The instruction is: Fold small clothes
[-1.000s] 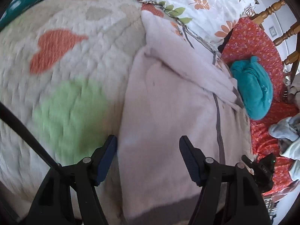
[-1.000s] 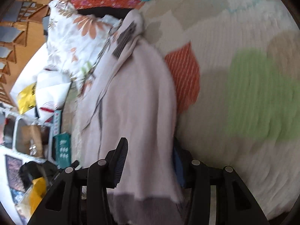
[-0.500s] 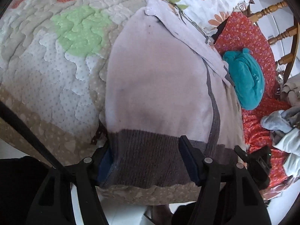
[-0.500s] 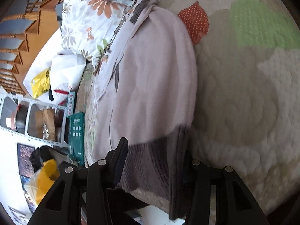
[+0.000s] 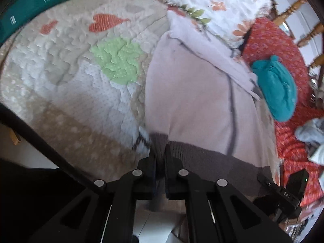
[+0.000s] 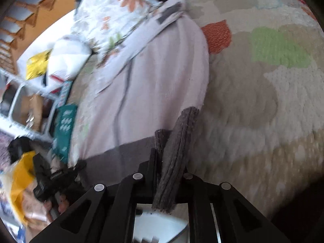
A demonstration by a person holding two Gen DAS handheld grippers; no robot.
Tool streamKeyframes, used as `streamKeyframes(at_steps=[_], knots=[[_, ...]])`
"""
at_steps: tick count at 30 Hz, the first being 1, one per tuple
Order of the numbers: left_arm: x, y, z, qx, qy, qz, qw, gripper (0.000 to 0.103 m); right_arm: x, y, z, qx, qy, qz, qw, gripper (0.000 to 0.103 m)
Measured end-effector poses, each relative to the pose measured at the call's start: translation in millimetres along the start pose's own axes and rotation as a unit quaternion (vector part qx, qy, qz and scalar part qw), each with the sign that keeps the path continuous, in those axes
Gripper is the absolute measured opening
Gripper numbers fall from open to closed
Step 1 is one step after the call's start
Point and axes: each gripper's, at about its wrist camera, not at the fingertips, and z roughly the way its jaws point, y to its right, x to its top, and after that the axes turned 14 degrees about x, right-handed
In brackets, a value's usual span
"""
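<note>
Stretching away from each hand-held gripper (image 5: 160, 158) (image 6: 162, 160), the sweater (image 5: 198, 101) has its grey hem clamped in both.

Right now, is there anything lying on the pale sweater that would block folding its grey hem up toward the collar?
Nothing visible does. Both tongs, left and right, grip the hem, and the sweater is bare; the teal cloth lies beside it.

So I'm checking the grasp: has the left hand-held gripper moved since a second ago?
Yes. The left hand-held gripper backed from beside the green patch to the sweater's grey hem, closing on it.
</note>
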Motion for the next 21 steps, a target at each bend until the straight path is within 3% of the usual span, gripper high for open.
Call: streamKeyframes(at_steps=[5, 9, 15, 21], knots=[[-33.4, -12.7, -27.3, 0.014, 0.013, 0.024, 0.9995, 0.004, -42.9, -22.7, -18.9, 0.026, -0.052, -0.042, 0.997, 0.009], [-20.2, -21.1, -17.2, 0.016, 0.009, -0.008, 0.9998, 0.004, -39.2, -18.0, -8.5, 0.022, -0.061, -0.038, 0.997, 0.009], [33.2, -11.0, -17.4, 0.006, 0.043, -0.024, 0.9988, 0.004, -7.3, -36.2, -8.2, 0.043, -0.035, -0.052, 0.997, 0.009], [115.7, 21.2, -7.7, -0.003, 0.086, -0.029, 0.9959, 0.004, 64.5, -57.6, -9.9, 0.066, 0.028, -0.047, 0.996, 0.009]])
